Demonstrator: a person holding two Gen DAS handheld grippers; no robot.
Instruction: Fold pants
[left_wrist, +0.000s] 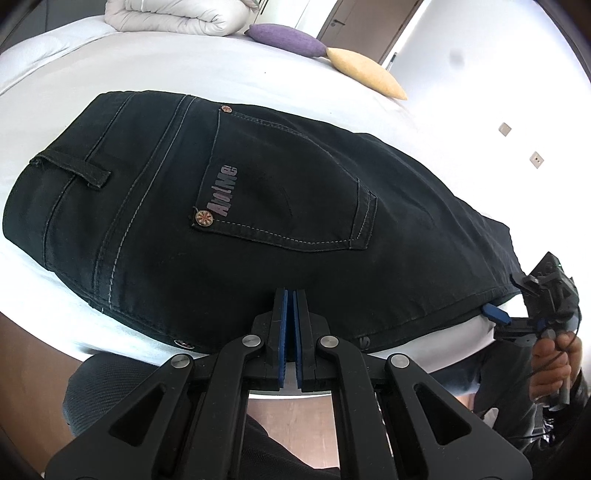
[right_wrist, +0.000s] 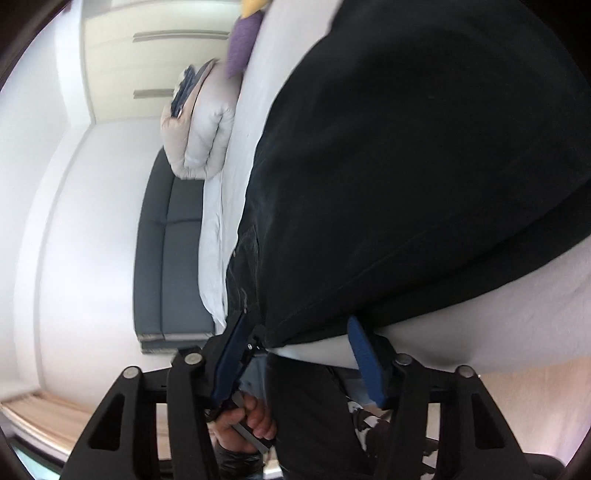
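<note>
Left wrist view shows a wide bed with a white sheet (left_wrist: 55, 55) filling most of the scene, and on it lie black denim pants with pale stitching (left_wrist: 258, 229), already doubled lengthwise. Their long axis runs across the near part of the bed, the waistband with its belt loop pointing to the left and the legs trailing off to the right. A back pocket with a small printed label (left_wrist: 280, 199) faces up. At the far edge sit a folded white duvet (left_wrist: 181, 14), a purple cushion (left_wrist: 286, 38) and a yellow cushion (left_wrist: 365, 72) touching it.

The left gripper (left_wrist: 290, 295) has its blue-padded fingers pressed together at the near hem of the seat; whether cloth is caught between them I cannot tell. The right gripper (right_wrist: 295, 325) has its fingers spread wide, straddling the near edge of the pants' leg end where it meets the bed's border.
</note>
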